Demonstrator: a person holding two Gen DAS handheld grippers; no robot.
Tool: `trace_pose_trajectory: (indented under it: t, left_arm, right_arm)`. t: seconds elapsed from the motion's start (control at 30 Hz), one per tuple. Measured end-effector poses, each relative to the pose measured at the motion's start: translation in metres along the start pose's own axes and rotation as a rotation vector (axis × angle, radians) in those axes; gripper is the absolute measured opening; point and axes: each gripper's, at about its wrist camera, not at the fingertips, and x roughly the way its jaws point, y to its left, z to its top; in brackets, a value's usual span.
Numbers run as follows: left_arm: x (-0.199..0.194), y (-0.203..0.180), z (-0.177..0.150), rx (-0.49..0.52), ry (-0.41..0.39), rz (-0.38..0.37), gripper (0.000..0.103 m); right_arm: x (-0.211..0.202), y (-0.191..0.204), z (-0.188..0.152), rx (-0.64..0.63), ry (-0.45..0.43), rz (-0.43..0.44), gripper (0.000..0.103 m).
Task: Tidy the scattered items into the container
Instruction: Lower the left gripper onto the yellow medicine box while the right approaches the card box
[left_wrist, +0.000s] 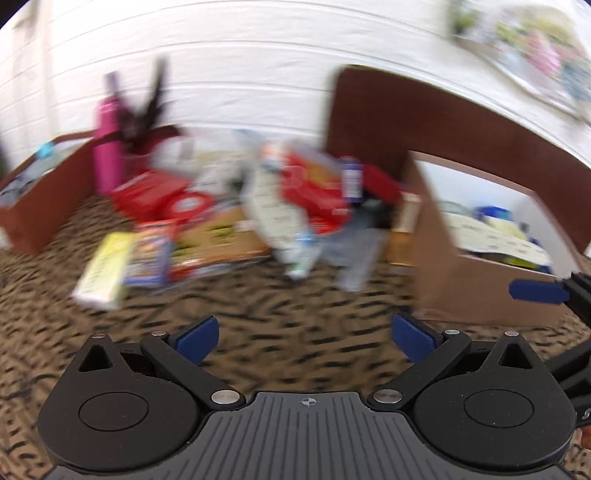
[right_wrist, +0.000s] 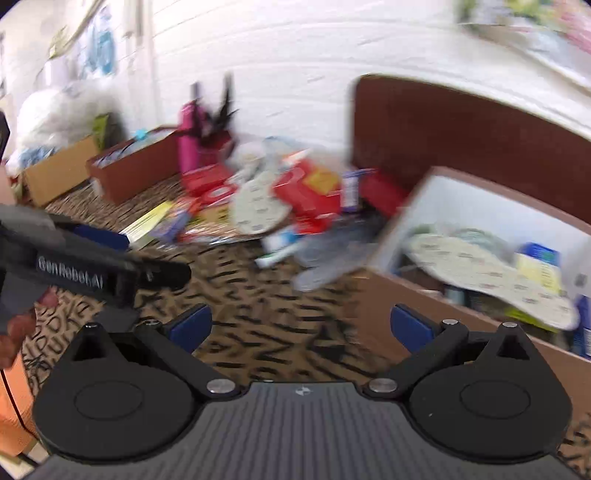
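Observation:
Both views are motion-blurred. A pile of scattered items lies on the tiger-striped cloth: red boxes (left_wrist: 314, 184) (right_wrist: 306, 192), a yellow-green box (left_wrist: 105, 269), a colourful packet (left_wrist: 151, 251), a white tube (left_wrist: 301, 258) (right_wrist: 277, 254) and a patterned white pack (right_wrist: 258, 206). The container is a brown cardboard box (left_wrist: 443, 266) (right_wrist: 461, 310) at the right, holding several items. My left gripper (left_wrist: 304, 338) is open and empty, short of the pile. My right gripper (right_wrist: 301, 326) is open and empty beside the box's near corner. The right gripper's blue finger (left_wrist: 535, 291) shows in the left wrist view.
A pink bottle (left_wrist: 107, 147) (right_wrist: 188, 144) and a dark red cup of pens (right_wrist: 218, 144) stand at the back by the white wall. Other brown boxes (right_wrist: 136, 166) sit at the left. The left gripper's body (right_wrist: 92, 266) crosses the right view's left side.

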Motion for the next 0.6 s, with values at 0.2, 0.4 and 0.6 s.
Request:
trace_pose_trajectory:
  t: [0.2,0.4,0.6]
  left_arm:
    - [0.005,0.078,0.002,-0.035,-0.016,0.078,0.103]
    - [0.045,0.153,0.012,-0.078,0.018,0.145,0.096]
    - [0.093,0.196,0.010,-0.090,0.087,0.147,0.087]
  right_arm:
    - [0.055,0.049,0.020,-0.042,0.058,-0.001,0.102]
    - [0.114,0.082,0.040,-0.061,0.048,0.056,0.102]
    - [0.173,0.109,0.063,-0.099,0.051,0.105,0.102]
